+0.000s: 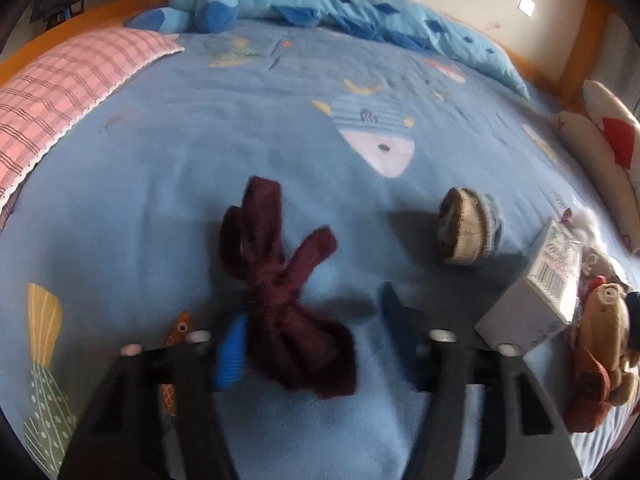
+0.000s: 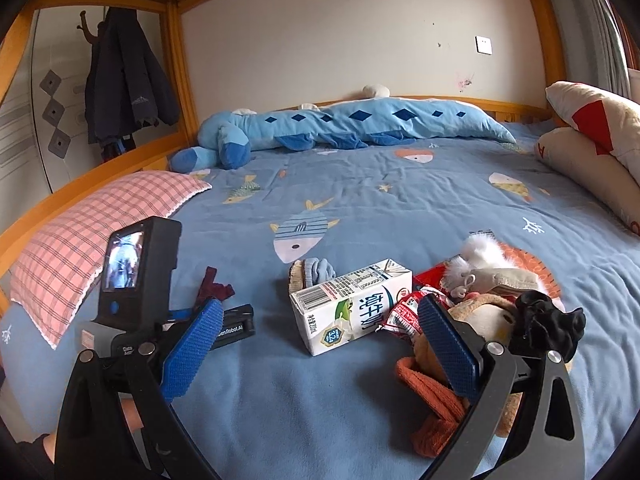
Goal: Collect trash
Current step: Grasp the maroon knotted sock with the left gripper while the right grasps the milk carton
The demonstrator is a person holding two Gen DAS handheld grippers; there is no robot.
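A white milk carton (image 2: pixel 352 304) lies on its side on the blue bedsheet (image 2: pixel 360 200); it also shows in the left wrist view (image 1: pixel 540 284). A red snack wrapper (image 2: pixel 404 312) lies against its right end. A knotted maroon sock (image 1: pixel 280 280) lies between the fingers of my left gripper (image 1: pixel 312 332), which is open around it; the sock also shows in the right wrist view (image 2: pixel 212 286). My right gripper (image 2: pixel 316 356) is open, low over the sheet, just short of the carton.
A rolled brown and blue sock (image 1: pixel 468 228) lies behind the carton. A plush monkey (image 2: pixel 480 320) with orange cloth sits at the right. A pink plaid pillow (image 2: pixel 100 232), a blue plush crocodile (image 2: pixel 340 124) and white-red cushions (image 2: pixel 592 136) line the bed edges.
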